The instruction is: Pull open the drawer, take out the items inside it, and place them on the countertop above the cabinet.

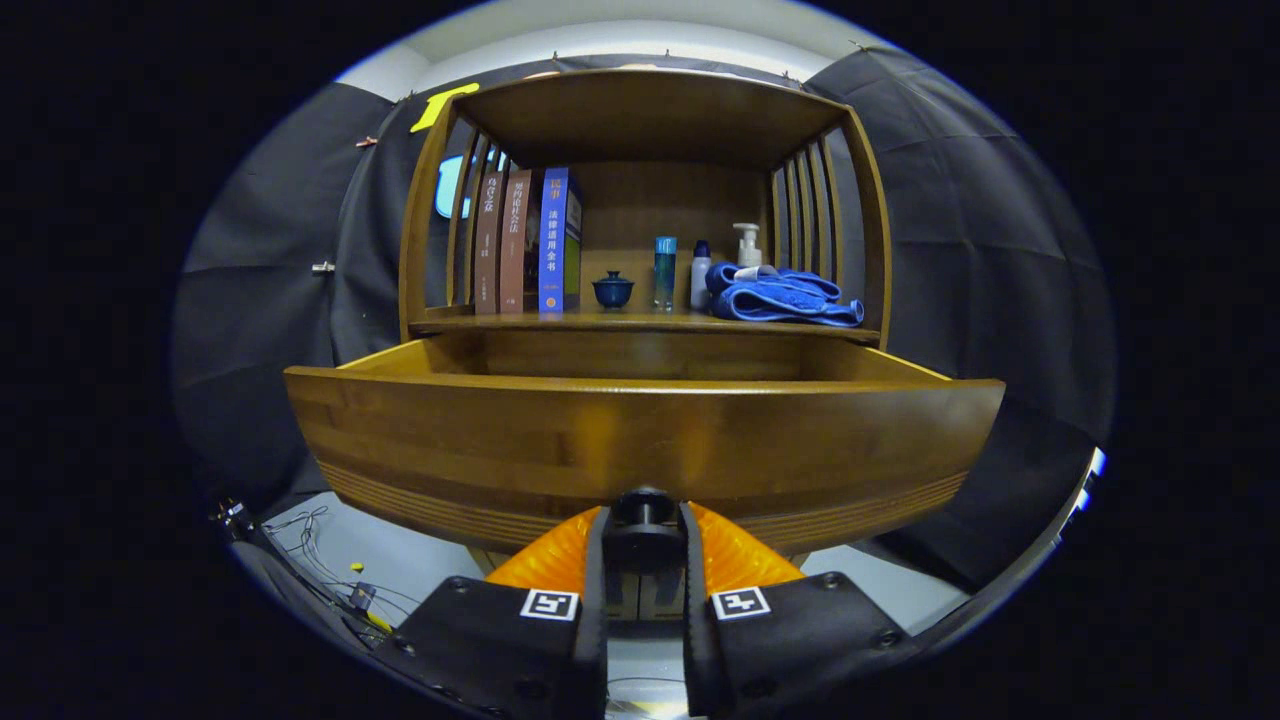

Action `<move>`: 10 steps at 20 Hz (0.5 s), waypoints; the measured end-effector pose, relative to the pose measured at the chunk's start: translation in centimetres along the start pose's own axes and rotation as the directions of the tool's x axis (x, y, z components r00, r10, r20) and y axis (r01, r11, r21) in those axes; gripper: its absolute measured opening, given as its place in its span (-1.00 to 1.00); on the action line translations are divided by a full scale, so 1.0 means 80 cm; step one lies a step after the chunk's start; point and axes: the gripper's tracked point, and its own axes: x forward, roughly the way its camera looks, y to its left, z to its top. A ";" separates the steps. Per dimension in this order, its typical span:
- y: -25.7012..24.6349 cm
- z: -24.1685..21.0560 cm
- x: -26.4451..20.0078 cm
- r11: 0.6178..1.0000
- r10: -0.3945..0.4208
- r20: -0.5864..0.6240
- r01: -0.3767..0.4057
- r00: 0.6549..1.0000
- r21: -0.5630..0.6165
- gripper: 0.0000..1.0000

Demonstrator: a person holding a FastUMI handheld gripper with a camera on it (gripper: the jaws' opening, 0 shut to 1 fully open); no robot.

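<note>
The wooden drawer (640, 440) of the cabinet stands pulled well out toward me, its front panel filling the space just ahead of the fingers. My gripper (643, 530) is shut on the drawer's dark round knob (643, 508), one finger pressing on each side. The drawer's inside is hidden behind its front panel, so I cannot see any items in it. Above the drawer is the countertop shelf (600, 322).
On the countertop stand three books (525, 242), a small blue lidded cup (613, 289), a teal bottle (665, 272), a small white bottle (701, 275), a pump bottle (747, 245) and a folded blue towel (785, 297). Cables (340, 580) lie on the floor, lower left.
</note>
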 end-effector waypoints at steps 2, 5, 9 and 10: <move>-0.001 -0.001 -0.001 1.000 0.002 -0.004 -0.002 1.000 0.009 -0.32; -0.001 -0.003 0.000 1.000 -0.006 -0.012 0.006 1.000 0.016 -0.32; 0.015 0.016 -0.017 0.998 0.039 0.027 -0.040 0.999 0.040 0.38; 0.016 0.027 -0.017 0.996 0.041 0.043 -0.044 0.998 0.073 0.68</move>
